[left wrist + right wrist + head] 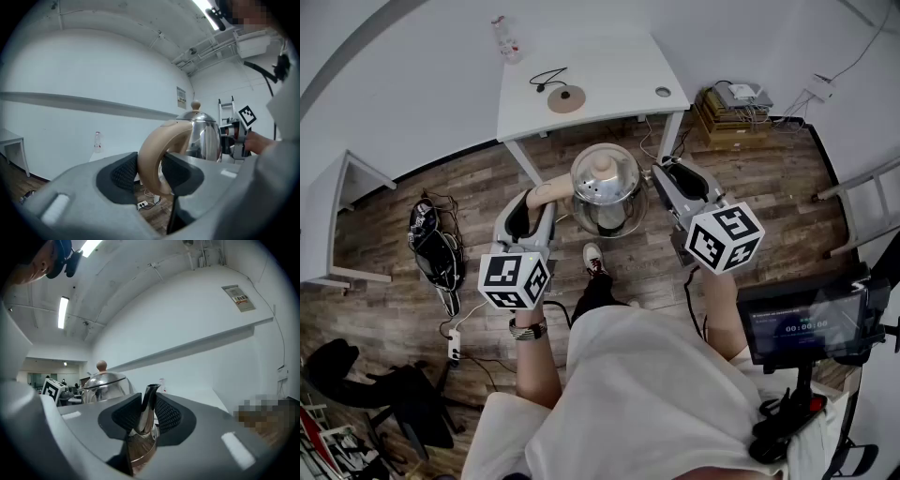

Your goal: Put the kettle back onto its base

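Your left gripper (149, 171) clamped on kettle (605, 187) handle (151, 143), right gripper (144, 417) pinching spout (150, 397). Steel body rigid, slick, likely heavy; handle safest hold; carry level toward base (566, 98).

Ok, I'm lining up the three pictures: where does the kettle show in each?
Head view: kettle at centre.
Left gripper view: kettle right of centre, handle foremost.
Right gripper view: kettle left of centre, spout foremost.
Shared landmark: the lid knob.
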